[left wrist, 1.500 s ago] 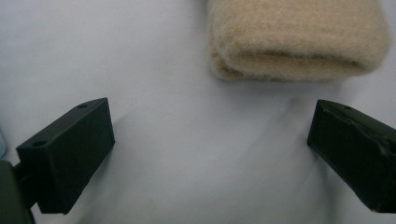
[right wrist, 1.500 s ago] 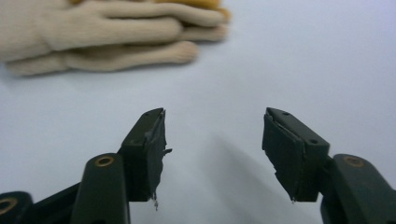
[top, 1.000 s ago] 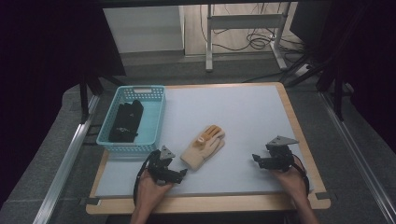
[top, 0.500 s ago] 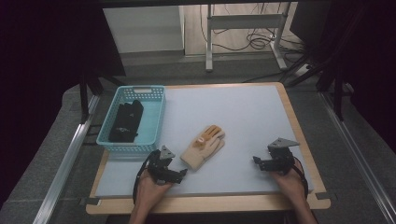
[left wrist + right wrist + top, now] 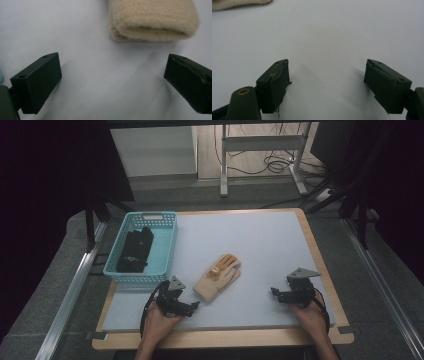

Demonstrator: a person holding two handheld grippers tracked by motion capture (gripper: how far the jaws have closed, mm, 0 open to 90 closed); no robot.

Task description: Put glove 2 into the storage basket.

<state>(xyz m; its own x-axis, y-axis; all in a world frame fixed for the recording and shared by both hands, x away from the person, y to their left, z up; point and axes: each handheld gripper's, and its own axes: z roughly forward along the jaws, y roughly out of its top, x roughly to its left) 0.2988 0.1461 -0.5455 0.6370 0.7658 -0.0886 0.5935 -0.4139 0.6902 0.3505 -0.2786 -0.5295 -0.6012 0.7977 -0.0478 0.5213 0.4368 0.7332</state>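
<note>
The work appears to be putting gloves into the basket, and I judge it about half done. One black glove (image 5: 134, 250) already lies inside the blue basket (image 5: 167, 251), which stands at the left side of the tabletop (image 5: 260, 240). One beige glove (image 5: 218, 276) is not yet moved: it lies flat on the tabletop, just to the right of the basket, with its cuff toward the person. The left tongs (image 5: 192, 305) rest just beside this cuff, without touching it, and the jaws stand wide apart; in the left gripper view the folded cuff (image 5: 152, 21) is directly ahead of the gap. The right tongs (image 5: 274, 293) rest well apart from the glove, also spread wide and holding nothing. What is left, in my opinion, is to grasp the beige glove and bring it into the basket. In total I count two gloves, one basket and two tongs.
</note>
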